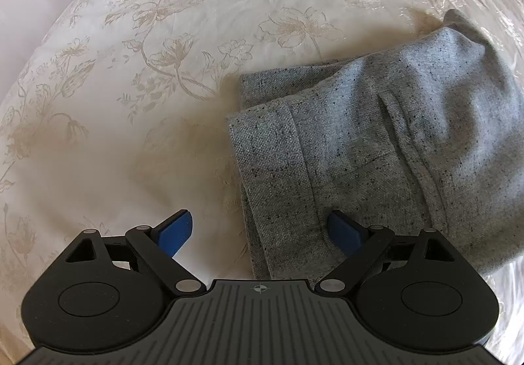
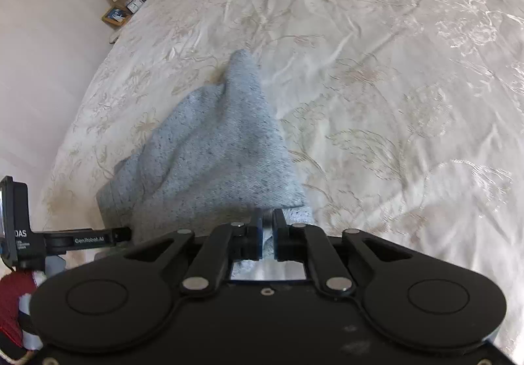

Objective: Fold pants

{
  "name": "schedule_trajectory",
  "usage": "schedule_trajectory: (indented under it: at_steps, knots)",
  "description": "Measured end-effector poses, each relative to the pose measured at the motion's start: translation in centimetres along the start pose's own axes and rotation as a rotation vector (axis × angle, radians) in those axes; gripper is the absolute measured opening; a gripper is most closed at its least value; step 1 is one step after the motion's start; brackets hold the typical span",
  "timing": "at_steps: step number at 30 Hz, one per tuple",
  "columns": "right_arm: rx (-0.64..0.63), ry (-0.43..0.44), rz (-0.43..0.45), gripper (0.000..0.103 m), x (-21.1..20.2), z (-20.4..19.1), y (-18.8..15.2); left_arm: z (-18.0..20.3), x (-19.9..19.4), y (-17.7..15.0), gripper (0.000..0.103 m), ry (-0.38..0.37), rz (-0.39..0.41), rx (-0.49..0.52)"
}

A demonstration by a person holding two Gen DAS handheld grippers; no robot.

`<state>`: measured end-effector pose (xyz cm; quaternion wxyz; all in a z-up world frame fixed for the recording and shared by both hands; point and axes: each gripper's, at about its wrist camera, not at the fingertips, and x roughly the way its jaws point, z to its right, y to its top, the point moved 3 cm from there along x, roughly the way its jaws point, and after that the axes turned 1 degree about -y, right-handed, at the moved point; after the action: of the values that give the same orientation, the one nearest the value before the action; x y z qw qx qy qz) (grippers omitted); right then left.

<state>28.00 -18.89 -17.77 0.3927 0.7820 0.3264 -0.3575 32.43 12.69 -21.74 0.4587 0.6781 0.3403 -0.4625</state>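
Where right tongs (image 2: pixel 268 227) pinch, pants (image 2: pixel 209 162) hidden

Open bedspread on most sides, grey bundle in the middle

The cream floral-embroidered bedspread (image 1: pixel 131 77) lies bare to the left of and beyond the speckled grey knit pants (image 1: pixel 376 149), and to their right in the right wrist view; the heaped cloth blocks the centre, and a cluttered wooden bedside table with a lamp (image 2: pixel 119 9) stands past the bed's far-left edge.

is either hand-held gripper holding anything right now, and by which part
The right hand-held gripper is shut on the grey pants, pinching a fabric edge. The left hand-held gripper is open, holding nothing.
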Motion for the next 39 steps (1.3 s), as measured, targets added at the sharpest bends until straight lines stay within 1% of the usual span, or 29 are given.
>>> schedule_trajectory:
  at_steps: [2, 6, 8, 9, 10, 12, 13, 15, 17, 18, 20, 21, 23, 24, 25, 26, 27, 29, 30, 31, 32, 33, 34, 35, 37, 38, 39]
  knots:
    - [-0.028, 0.001, 0.018, 0.012, -0.4, -0.6, -0.2, 0.0, 0.0, 0.0, 0.091, -0.002, 0.001, 0.003]
    - [-0.133, 0.022, 0.094, 0.012, -1.3, -3.3, -0.2, 0.1, 0.0, -0.1, 0.091, -0.005, 0.008, 0.012]
    - [-0.206, 0.026, 0.094, 0.012, -0.6, -4.9, 0.0, 0.1, -0.1, -0.4, 0.091, -0.007, 0.015, 0.012]
    - [-0.252, 0.014, 0.087, 0.012, 0.1, -5.6, -0.1, 0.1, -0.1, -0.6, 0.091, -0.009, 0.020, 0.014]
    - [-0.291, -0.002, 0.069, 0.014, 0.9, -5.9, -0.3, 0.1, -0.2, -0.8, 0.091, -0.010, 0.026, 0.015]
    - [-0.320, -0.035, -0.058, 0.019, 3.6, -5.4, -1.7, 0.1, -0.4, -1.1, 0.091, -0.015, 0.039, 0.023]
    - [-0.324, -0.062, -0.122, 0.015, 4.7, -4.7, -2.7, 0.1, -0.5, -1.3, 0.091, -0.023, 0.040, 0.030]
    - [-0.312, -0.065, -0.126, 0.012, 4.6, -3.8, -3.4, 0.3, -0.9, -1.6, 0.091, -0.019, 0.055, 0.051]
    - [-0.272, -0.052, -0.135, 0.013, 3.7, -3.2, -3.3, 0.5, -1.3, -1.9, 0.091, -0.008, 0.069, 0.079]
    - [-0.276, -0.061, -0.135, 0.016, 3.3, -3.0, -3.4, 0.7, -1.6, -1.9, 0.089, 0.001, 0.076, 0.092]
    - [-0.296, -0.072, -0.112, 0.017, 2.3, -2.7, -3.6, 1.1, -3.0, -2.0, 0.083, 0.023, 0.123, 0.107]
    - [-0.297, -0.067, -0.084, 0.017, 1.4, -2.8, -3.7, 1.3, -3.7, -2.0, 0.082, 0.030, 0.159, 0.117]
    - [-0.292, -0.061, 0.011, 0.017, -0.3, -3.2, -3.3, 2.1, -5.2, -2.1, 0.083, 0.038, 0.234, 0.139]
    - [-0.285, -0.058, 0.055, 0.017, -0.8, -3.5, -2.8, 2.6, -5.6, -2.1, 0.083, 0.045, 0.262, 0.146]
    - [-0.278, -0.051, 0.079, 0.017, -1.0, -3.8, -2.3, 2.9, -5.7, -2.2, 0.083, 0.046, 0.272, 0.146]
    - [-0.275, -0.041, 0.092, 0.017, -0.9, -4.2, -1.8, 3.2, -5.6, -2.3, 0.083, 0.041, 0.270, 0.137]
    - [-0.279, -0.031, 0.085, 0.017, -0.5, -4.6, -1.2, 3.4, -5.2, -2.4, 0.083, 0.025, 0.255, 0.125]
    - [-0.314, -0.025, 0.058, 0.017, 0.8, -5.4, -0.7, 3.9, -3.9, -3.4, 0.083, 0.003, 0.194, 0.115]
    - [-0.341, -0.030, 0.030, 0.018, 1.6, -5.7, -0.8, 4.0, -3.2, -4.1, 0.085, 0.014, 0.172, 0.121]
    - [-0.362, -0.043, -0.009, 0.021, 2.6, -5.9, -1.1, 4.0, -2.4, -4.8, 0.085, 0.024, 0.153, 0.126]
    - [-0.374, -0.058, -0.053, 0.022, 3.2, -5.4, -1.6, 3.9, -2.0, -5.5, 0.085, 0.017, 0.141, 0.111]
    - [-0.388, -0.072, -0.091, 0.022, 4.0, -5.0, -2.4, 3.5, -1.7, -6.0, 0.086, -0.003, 0.127, 0.075]
    - [-0.401, -0.075, -0.100, 0.022, 4.5, -4.9, -2.9, 3.1, -1.6, -6.2, 0.086, -0.023, 0.114, 0.036]
    - [-0.406, -0.071, -0.094, 0.022, 4.5, -4.7, -3.2, 2.6, -1.5, -6.3, 0.086, -0.042, 0.103, -0.004]
    - [-0.373, -0.061, -0.086, 0.022, 3.9, -4.5, -3.0, 1.7, -1.8, -6.0, 0.083, -0.069, 0.090, -0.074]
    - [-0.359, -0.058, -0.062, 0.022, 3.3, -4.6, -2.6, 1.4, -2.5, -5.7, 0.081, -0.067, 0.111, -0.094]
    - [-0.364, -0.050, -0.015, 0.023, 2.3, -5.0, -2.3, 1.3, -3.4, -5.3, 0.080, -0.052, 0.145, -0.097]
